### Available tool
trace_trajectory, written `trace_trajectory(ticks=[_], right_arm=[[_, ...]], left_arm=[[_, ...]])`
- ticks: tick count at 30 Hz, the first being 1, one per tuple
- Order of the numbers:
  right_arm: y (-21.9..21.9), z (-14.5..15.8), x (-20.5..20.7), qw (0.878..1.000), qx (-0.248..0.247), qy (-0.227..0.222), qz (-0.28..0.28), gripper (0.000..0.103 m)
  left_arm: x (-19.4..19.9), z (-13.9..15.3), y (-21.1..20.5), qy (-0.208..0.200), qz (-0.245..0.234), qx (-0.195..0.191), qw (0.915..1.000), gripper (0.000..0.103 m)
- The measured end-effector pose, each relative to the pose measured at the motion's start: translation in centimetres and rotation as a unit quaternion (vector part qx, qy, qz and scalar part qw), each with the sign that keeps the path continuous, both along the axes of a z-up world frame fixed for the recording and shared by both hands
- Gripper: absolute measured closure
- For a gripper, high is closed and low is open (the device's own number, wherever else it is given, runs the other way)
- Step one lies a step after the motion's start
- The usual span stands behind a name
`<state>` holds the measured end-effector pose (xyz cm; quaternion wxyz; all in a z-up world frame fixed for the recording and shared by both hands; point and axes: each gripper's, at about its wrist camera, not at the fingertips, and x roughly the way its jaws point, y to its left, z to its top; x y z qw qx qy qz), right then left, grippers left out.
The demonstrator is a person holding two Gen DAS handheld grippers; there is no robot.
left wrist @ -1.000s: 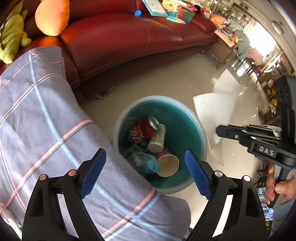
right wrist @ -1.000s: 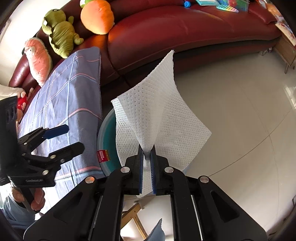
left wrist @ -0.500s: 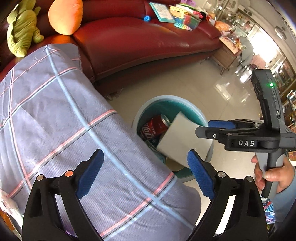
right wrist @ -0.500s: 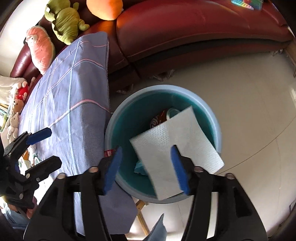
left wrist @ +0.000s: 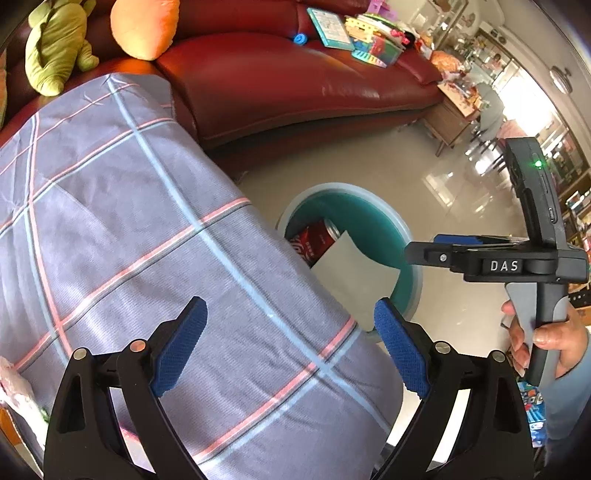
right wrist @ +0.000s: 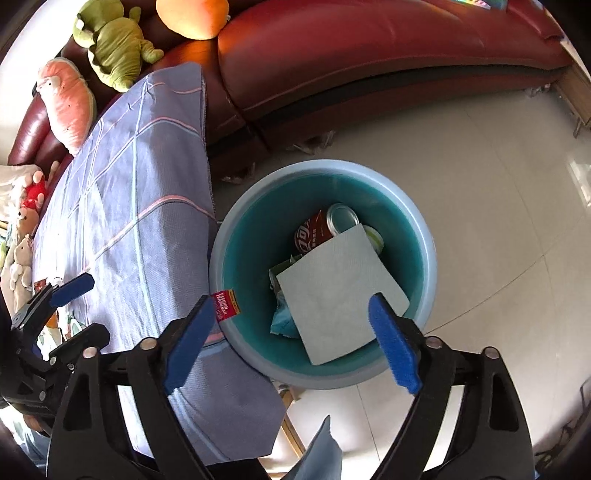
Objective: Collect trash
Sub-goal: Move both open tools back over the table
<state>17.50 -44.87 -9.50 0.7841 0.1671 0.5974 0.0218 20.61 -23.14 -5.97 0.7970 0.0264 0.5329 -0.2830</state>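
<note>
A light blue bin (right wrist: 236,221) with a teal inside stands on the floor beside the table. In it a white paper towel (right wrist: 340,288) lies flat over a red can (right wrist: 314,232) and a teal wrapper (right wrist: 282,321). My right gripper (right wrist: 292,300) hovers above the bin; its jaws are opening and nothing is between them. The left wrist view shows the same bin (left wrist: 369,192), towel (left wrist: 351,269) and can (left wrist: 314,240), with the right gripper (left wrist: 424,246) over the bin's right side. My left gripper (left wrist: 290,304) is open and empty above the checked tablecloth (left wrist: 129,221).
A red leather sofa (left wrist: 277,85) curves behind the bin, with books and toys (left wrist: 332,33) on its seat. Plush toys (right wrist: 114,48) sit at its left end. A wooden side table (left wrist: 454,122) stands far right. A hand (left wrist: 546,339) holds the right gripper's handle.
The right gripper opened and let go of the paper towel, which dropped into the bin. The left gripper slid away from the bin to above the tablecloth.
</note>
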Motion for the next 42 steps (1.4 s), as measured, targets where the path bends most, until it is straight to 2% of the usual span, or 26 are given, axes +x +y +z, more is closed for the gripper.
trace_trajectory(ticks=[2,8,27,34,42], right_arm=[[0.6,0.4,-0.2,1.000,0.000,-0.001,0.002,0.020],[3.7,1.8,-0.3,1.000,-0.013,-0.010,0.025,0.020],[17.9,7.0,-1.5,0.989,-0.058,-0.035,0.130,0.020],[24.8,8.0,-1.3,0.980,-0.060,-0.046,0.184,0.019],[32.4,7.5,-0.9,0.966,-0.061,-0.045,0.248,0.019]], left_arm=[[-0.2,0.1,0.8,-0.002,0.006,0.000,1.0000,0.007],[-0.9,0.9,4.0,-0.009,0.028,-0.006,0.9996,0.006],[-5.4,3.0,17.7,-0.031,0.125,-0.037,0.9910,0.006],[-7.4,2.6,25.1,-0.035,0.189,-0.031,0.9808,0.005],[-9.7,0.6,33.3,-0.027,0.265,-0.013,0.9638,0.005]])
